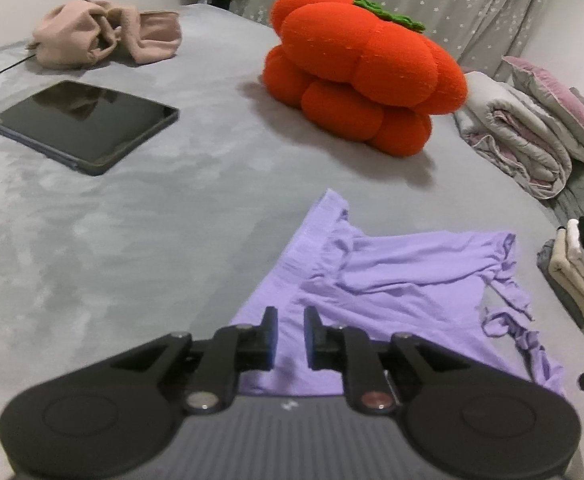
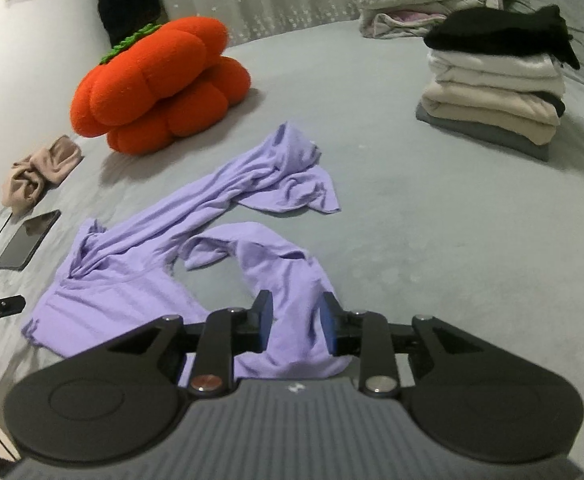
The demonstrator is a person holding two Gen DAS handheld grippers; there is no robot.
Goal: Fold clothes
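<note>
While both grippers hung low over the bed (image 2: 431, 240), a lilac garment (image 2: 228, 200) lay rumpled and unfolded at centre frame of the right wrist view, long limbs splayed; shirt or leggings, couldn't tell. Left gripper (image 1: 291, 336): jaws apart, nothing clamped, poised over the garment's near edge at lower centre. Right gripper (image 2: 296, 322): jaws apart too, a raised ridge of lilac cloth sitting between the pads; contact unclear. A folded clothes stack (image 2: 491, 96) stood at upper right, black piece on top; a beige crumpled garment (image 2: 40, 172) lay at left, near a tablet (image 2: 28, 240). An orange pumpkin cushion (image 2: 160, 88) sat at upper left.

Judged step: taking hold of the lilac piece to spread or fold it. Next move would call for both grippers closing on cloth edges, then pulling it flat so the limbs lay straight before any fold.
</note>
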